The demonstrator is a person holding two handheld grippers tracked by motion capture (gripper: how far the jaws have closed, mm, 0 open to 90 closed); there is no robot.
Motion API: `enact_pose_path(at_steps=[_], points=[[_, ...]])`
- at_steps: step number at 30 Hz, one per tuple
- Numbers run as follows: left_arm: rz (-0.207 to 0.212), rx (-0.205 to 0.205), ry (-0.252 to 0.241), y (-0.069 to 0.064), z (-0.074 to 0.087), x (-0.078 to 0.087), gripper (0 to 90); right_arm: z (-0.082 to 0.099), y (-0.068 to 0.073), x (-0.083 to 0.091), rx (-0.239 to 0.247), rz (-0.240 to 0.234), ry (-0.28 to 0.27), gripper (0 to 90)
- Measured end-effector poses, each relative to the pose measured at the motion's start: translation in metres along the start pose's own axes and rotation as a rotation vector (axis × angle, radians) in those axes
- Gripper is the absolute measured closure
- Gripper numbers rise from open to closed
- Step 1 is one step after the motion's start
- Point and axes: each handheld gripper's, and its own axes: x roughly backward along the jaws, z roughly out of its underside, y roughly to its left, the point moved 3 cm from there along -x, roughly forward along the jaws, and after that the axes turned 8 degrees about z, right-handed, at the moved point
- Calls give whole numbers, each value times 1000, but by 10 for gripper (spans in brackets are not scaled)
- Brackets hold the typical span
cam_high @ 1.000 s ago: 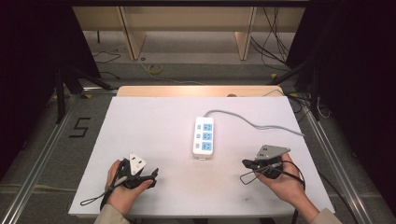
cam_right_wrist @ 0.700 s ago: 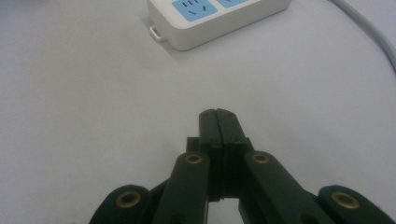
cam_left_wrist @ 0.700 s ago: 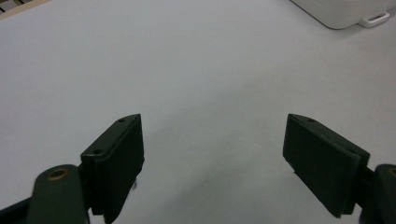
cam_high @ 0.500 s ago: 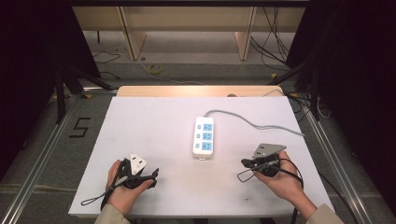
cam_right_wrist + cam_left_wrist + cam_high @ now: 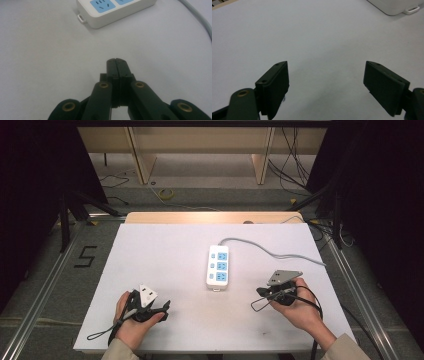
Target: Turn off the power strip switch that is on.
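The power strip (image 5: pixel 219 267), white with three blue socket faces, lies near the middle of the white table (image 5: pixel 165 250) in the high view, its grey cable (image 5: pixel 280 252) trailing off toward the far right edge. Both hands rest on the near part of the table: the left gripper (image 5: pixel 162 307) to the strip's left and well apart from it, the right gripper (image 5: pixel 256 299) near its lower right end but not touching. No plug or other loose item is on the table, so the work looks to be at its very start, with the strip itself the thing to be approached.

In the left gripper view, the left gripper (image 5: pixel 325 82) has its jaws spread wide with nothing but bare tabletop between them; a corner of the strip (image 5: pixel 397 6) sits far off at the upper right.

In the right gripper view, the right gripper (image 5: pixel 116 62) has its jaws pressed together and holds nothing. The strip's end (image 5: pixel 112 11), with its small hanging loop, lies just ahead. Any grasp here would first call for parting those jaws, then moving forward to straddle the strip's narrow end.
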Motion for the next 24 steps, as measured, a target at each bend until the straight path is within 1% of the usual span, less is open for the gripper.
enact_pose_path(at_steps=[3,15,24], points=[[0,-5,2,0,0,0,202,-2,0,-1,9,-1,2,900],[1,-4,6,-1,0,0,202,-10,-1,-4,14,3,21,900],[0,-5,4,-1,0,-1,201,-16,-2,-6,22,2,23,900]])
